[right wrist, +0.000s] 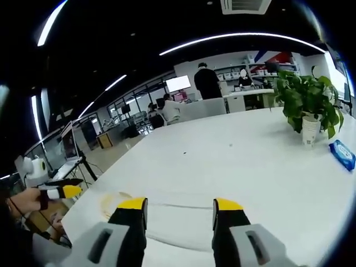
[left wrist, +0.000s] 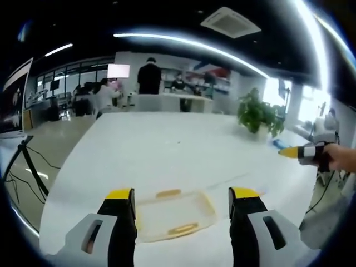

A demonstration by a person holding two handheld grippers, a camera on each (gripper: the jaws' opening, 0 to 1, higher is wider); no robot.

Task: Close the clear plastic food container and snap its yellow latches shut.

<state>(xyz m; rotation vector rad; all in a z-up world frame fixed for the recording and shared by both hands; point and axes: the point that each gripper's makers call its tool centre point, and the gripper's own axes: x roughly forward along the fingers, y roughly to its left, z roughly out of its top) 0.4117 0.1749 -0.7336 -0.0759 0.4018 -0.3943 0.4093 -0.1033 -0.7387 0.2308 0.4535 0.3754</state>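
The clear plastic container (left wrist: 173,214) with yellow latches on its near and far sides lies on the white table (left wrist: 167,150), just beyond and between my left gripper's jaws. My left gripper (left wrist: 182,194) is open, its yellow-tipped jaws wide apart and holding nothing. I cannot tell whether the lid is fully down. In the left gripper view, my right gripper (left wrist: 293,151) hangs over the table's right edge in a hand. In the right gripper view, my right gripper (right wrist: 179,204) is open and empty. The container (right wrist: 109,204) shows faintly left of it, and the left gripper (right wrist: 69,191) is further left.
A potted plant (left wrist: 258,114) stands on the far right of the table, with a blue packet (left wrist: 276,143) beside it; the same plant (right wrist: 308,103) and packet (right wrist: 342,154) show in the right gripper view. People and counters are beyond the table. A tripod (left wrist: 28,167) stands left of it.
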